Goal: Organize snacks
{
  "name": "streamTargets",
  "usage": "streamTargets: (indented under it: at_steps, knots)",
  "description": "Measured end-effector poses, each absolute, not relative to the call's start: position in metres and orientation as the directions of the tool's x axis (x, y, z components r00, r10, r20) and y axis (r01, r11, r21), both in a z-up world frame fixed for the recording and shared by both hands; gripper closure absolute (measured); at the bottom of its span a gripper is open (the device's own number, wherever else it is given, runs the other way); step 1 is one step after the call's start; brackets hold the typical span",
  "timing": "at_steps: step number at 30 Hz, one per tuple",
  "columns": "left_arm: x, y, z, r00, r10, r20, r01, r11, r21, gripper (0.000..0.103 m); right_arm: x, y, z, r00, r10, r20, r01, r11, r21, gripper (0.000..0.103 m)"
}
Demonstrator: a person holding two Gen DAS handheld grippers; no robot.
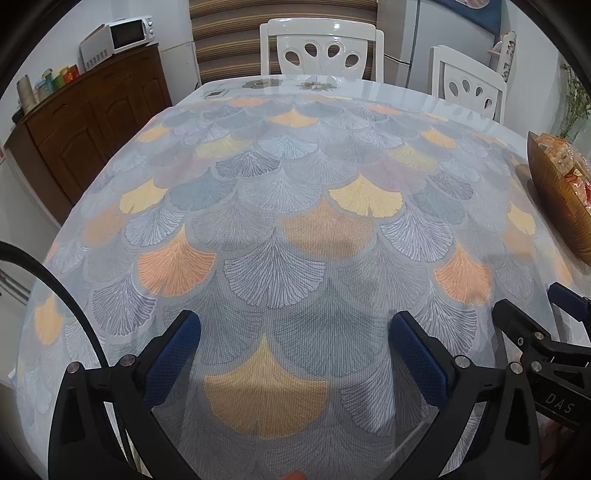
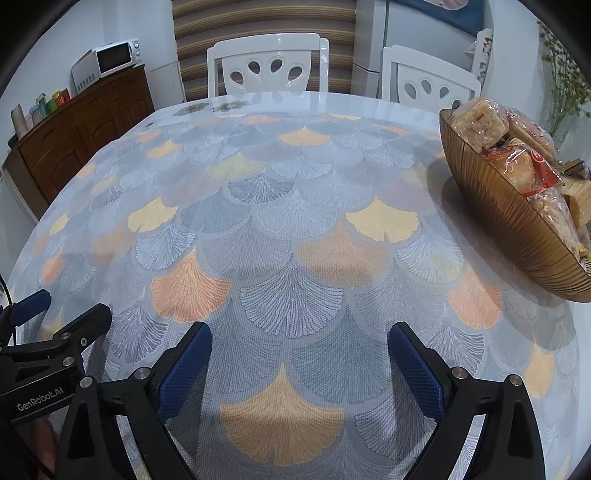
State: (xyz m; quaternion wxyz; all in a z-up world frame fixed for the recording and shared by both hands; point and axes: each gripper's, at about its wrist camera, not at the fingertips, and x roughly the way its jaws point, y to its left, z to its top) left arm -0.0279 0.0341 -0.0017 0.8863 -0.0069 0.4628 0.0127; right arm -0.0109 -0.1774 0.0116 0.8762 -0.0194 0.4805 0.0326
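Note:
A brown ribbed bowl (image 2: 517, 221) stands at the right side of the table, heaped with several wrapped snacks (image 2: 521, 162). In the left wrist view the same bowl (image 1: 557, 195) shows at the right edge. My right gripper (image 2: 299, 332) hovers open over the bare tablecloth, nothing between its blue pads, well left of the bowl. My left gripper (image 1: 295, 325) is open too, empty, above the cloth. Each gripper appears at the edge of the other's view: the right gripper (image 1: 532, 306) beside the left, the left gripper (image 2: 66, 306) beside the right.
The table (image 1: 295, 177) carries a grey cloth with orange and yellow fan leaves. Two white chairs (image 2: 269, 66) stand at the far side. A dark wooden sideboard (image 1: 92, 122) with a microwave (image 1: 129, 33) is at the left wall. A black cable (image 1: 62, 291) loops at the left.

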Motion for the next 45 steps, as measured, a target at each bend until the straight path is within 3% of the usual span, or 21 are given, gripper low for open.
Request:
streamTargets:
  at_steps: [45]
  knots:
    - [-0.0262, 0.0348, -0.0012, 0.569, 0.01, -0.822, -0.025, 1.0, -0.006, 0.0, -0.0106, -0.1784, 0.0107, 0.532, 0.039, -0.846, -0.072, 0.997, 0.0, 0.0]
